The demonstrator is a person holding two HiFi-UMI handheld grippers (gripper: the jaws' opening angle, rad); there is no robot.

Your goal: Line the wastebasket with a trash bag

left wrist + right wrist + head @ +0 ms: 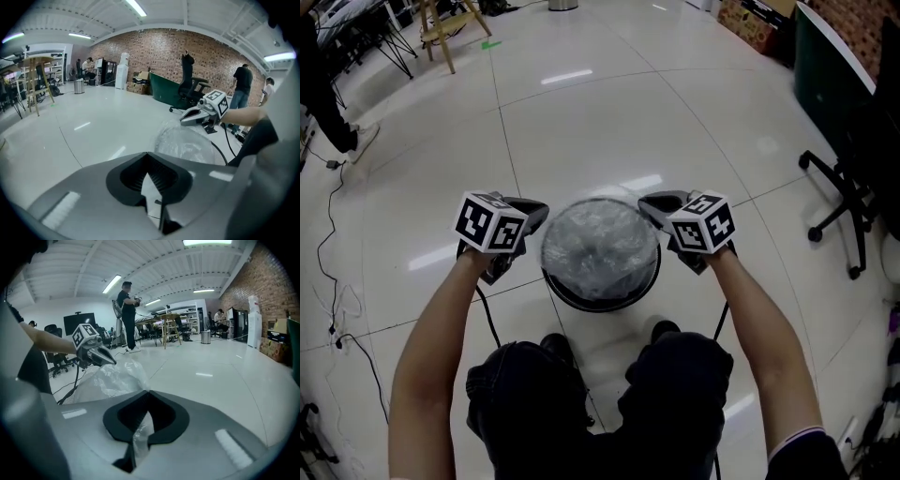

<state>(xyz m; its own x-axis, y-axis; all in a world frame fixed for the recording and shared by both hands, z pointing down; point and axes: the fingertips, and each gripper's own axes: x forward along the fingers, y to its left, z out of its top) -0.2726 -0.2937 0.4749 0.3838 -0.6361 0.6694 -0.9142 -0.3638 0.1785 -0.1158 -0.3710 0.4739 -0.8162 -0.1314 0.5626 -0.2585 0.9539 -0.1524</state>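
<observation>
A round black wastebasket (602, 292) stands on the floor between my feet. A clear trash bag (600, 246) is spread over its mouth. My left gripper (534, 218) sits at the bag's left edge and my right gripper (652, 208) at its right edge. In the right gripper view the right gripper (147, 401) is shut on a crinkled strip of the trash bag (112, 378). In the left gripper view the left gripper (149, 163) is shut with a thin pale strip of film in the notch, and the trash bag (185, 145) bulges just beyond.
A black office chair (846, 214) stands to the right, before a dark green board (825, 80). Cables (333, 281) trail over the floor at the left. A wooden stool (450, 28) is far back left. People (125, 315) stand in the distance.
</observation>
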